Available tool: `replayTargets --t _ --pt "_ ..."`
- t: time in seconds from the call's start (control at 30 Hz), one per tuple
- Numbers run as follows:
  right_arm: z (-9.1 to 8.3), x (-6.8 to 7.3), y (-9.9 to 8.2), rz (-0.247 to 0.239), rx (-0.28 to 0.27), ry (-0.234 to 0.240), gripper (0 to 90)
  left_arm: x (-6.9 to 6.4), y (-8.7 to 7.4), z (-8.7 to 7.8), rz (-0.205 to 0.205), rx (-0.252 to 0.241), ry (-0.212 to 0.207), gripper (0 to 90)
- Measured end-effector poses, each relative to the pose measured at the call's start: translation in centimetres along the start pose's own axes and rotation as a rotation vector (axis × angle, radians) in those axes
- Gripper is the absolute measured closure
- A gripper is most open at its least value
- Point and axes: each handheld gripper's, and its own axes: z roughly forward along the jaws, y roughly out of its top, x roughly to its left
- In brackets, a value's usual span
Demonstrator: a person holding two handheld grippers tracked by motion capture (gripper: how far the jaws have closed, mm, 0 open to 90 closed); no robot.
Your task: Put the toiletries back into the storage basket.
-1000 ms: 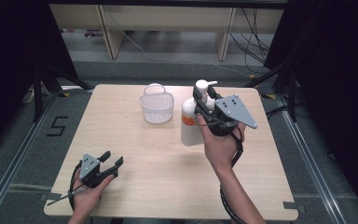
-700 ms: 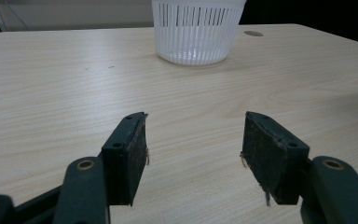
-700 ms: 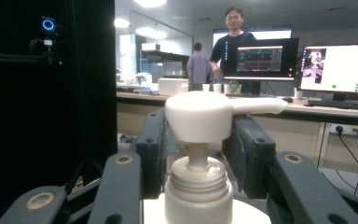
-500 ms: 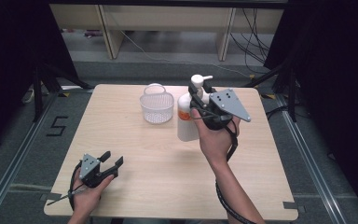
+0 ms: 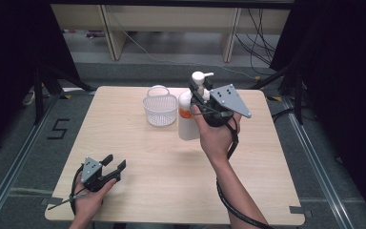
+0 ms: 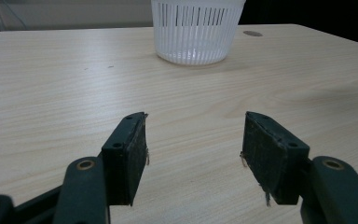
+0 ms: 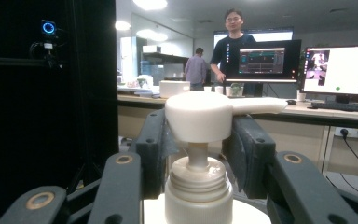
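I count one pump bottle (image 5: 189, 119), one white basket (image 5: 160, 109), two grippers. The bottle stands upright at frame centre, spout pointing right, pinched by my right gripper (image 5: 196, 106). My left gripper (image 5: 114, 165), lower left, is spread empty.

bottle: white pump bottle (image 5: 188, 117) with an orange mark on its front, seen in the high view
pose: upright, with its base at or just above the tabletop; contact cannot be told
place: far half of the table, right of centre, just beside the white slotted basket (image 5: 160, 109) on the basket's right
pump: white pump head (image 7: 199, 115) on a thin stem above a ribbed collar, spout pointing right in the right gripper view
grip: the bottle's upper part sits between the 2 black jaws of the right gripper (image 5: 201, 98), 1 on each side
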Motion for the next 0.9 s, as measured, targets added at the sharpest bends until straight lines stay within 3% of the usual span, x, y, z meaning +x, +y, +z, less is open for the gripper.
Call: replayTargets --t 0.23,0.57,0.87,0.9 --pt "0.5 0.2 0.0 0.022 0.008 0.001 60.4 0.0 0.0 0.0 -0.001 -0.001 -0.001 39.5" --pt "1.1 0.2 0.2 0.003 0.000 0.000 60.4 0.0 0.0 0.0 0.000 0.000 -0.001 39.5" --pt "1.8 0.6 0.5 0.022 0.003 0.004 60.4 0.0 0.0 0.0 0.000 -0.001 -0.003 39.4" --pt "1.9 0.5 0.5 0.004 0.005 0.000 60.4 0.0 0.0 0.0 -0.001 -0.001 -0.003 39.4"
